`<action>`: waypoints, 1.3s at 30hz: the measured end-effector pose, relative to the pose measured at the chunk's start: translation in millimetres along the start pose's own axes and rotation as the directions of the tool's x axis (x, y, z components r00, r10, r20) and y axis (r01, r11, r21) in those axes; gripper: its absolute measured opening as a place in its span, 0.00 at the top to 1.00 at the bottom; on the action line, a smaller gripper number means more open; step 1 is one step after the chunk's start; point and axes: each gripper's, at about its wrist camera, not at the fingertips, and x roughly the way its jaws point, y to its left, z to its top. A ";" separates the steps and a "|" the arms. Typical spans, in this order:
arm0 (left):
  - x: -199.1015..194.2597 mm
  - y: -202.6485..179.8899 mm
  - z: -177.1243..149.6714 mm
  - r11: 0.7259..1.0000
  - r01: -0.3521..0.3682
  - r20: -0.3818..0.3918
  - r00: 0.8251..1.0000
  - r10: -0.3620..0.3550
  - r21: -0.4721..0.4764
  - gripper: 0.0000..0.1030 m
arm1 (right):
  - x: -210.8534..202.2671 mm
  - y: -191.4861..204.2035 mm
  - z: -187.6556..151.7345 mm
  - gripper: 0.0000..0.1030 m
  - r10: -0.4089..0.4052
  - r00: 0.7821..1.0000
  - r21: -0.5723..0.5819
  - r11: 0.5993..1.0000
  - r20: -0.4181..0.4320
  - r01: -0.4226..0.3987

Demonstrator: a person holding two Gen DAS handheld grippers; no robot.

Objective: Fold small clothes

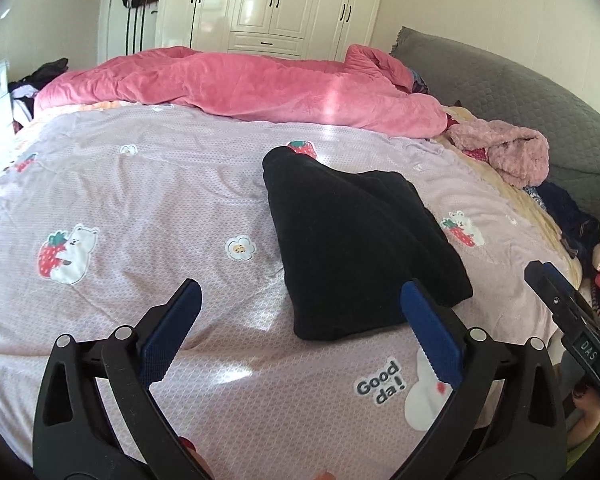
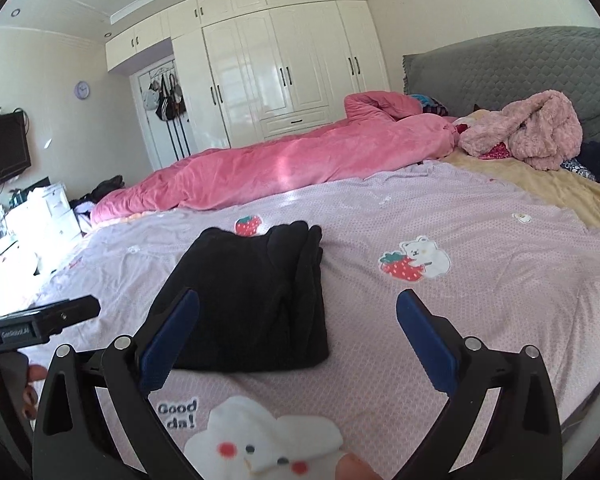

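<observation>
A black garment (image 1: 356,240) lies folded into a thick rectangle on the lilac printed bedsheet (image 1: 140,184). My left gripper (image 1: 300,300) hovers open just in front of its near edge, nothing between the blue pads (image 1: 168,340). In the right wrist view the same black garment (image 2: 252,300) lies ahead and a little left, its stacked fold edges facing right. My right gripper (image 2: 298,312) stands wide open above the sheet (image 2: 460,320), holding nothing. Each view shows the other gripper at its side edge: the right one (image 1: 556,300), the left one (image 2: 48,322).
A pink quilt (image 1: 240,84) lies bunched across the far side of the bed. A fluffy pink garment (image 1: 508,152) and a heap of clothes (image 1: 580,224) sit at the right by the grey headboard (image 1: 520,92). White wardrobes (image 2: 284,68) line the far wall.
</observation>
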 end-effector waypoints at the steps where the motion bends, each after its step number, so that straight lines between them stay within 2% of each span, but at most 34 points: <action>1: -2.0 -0.2 -2.6 1.000 -0.006 0.000 1.000 0.006 0.004 0.09 | -3.3 2.1 -4.0 0.04 0.000 1.000 -0.007 1.000 -0.012 0.000; 8: -11.3 4.9 -29.8 1.000 -0.019 -0.038 0.999 0.019 0.009 0.09 | -10.8 12.3 -32.0 0.04 -0.047 0.993 -0.064 0.997 -0.111 0.040; 11: -9.8 8.0 -43.1 1.000 -0.018 -0.069 0.997 0.017 -0.009 0.09 | -9.1 16.3 -34.7 0.04 -0.065 0.990 -0.084 0.995 -0.126 0.055; 14: -5.0 8.7 -51.9 1.000 -0.017 -0.105 0.994 0.015 -0.022 0.09 | 0.3 20.1 -40.1 0.04 -0.121 0.976 -0.109 0.989 -0.180 0.102; 16: -3.3 9.1 -53.8 0.999 -0.012 -0.116 0.993 0.008 -0.035 0.09 | 4.2 18.7 -42.7 0.04 -0.120 0.972 -0.105 0.989 -0.201 0.100; 39: -2.5 10.7 -54.8 0.999 -0.025 -0.132 0.991 0.020 -0.034 0.09 | 3.1 15.6 -40.5 0.04 -0.123 0.971 -0.092 0.990 -0.207 0.106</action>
